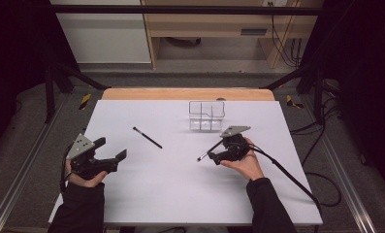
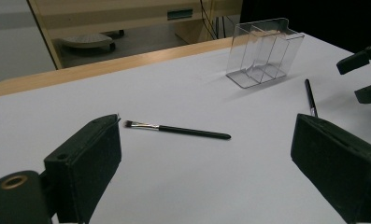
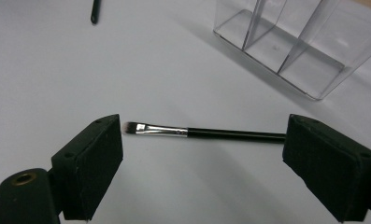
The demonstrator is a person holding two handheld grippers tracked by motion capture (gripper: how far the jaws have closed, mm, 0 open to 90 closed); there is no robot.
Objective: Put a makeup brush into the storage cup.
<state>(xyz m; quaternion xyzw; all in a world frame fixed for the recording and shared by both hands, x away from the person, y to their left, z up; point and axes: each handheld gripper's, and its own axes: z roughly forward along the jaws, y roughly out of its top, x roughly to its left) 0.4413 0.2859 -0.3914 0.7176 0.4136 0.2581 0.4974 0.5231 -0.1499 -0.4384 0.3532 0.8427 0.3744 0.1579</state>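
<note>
While fingers gape | two brushes (image 1: 147,137) (image 3: 206,133) | one clear organizer (image 1: 207,115) | white table (image 1: 156,184)

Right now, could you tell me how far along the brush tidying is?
Nothing is stowed: the clear organizer stands empty. In hand: the right gripper, jaws open, frames one brush lying on the table. Left: grasping it, stowing it, then the second brush; the left gripper waits open.

No readable text, label or number anywhere — none.
</note>
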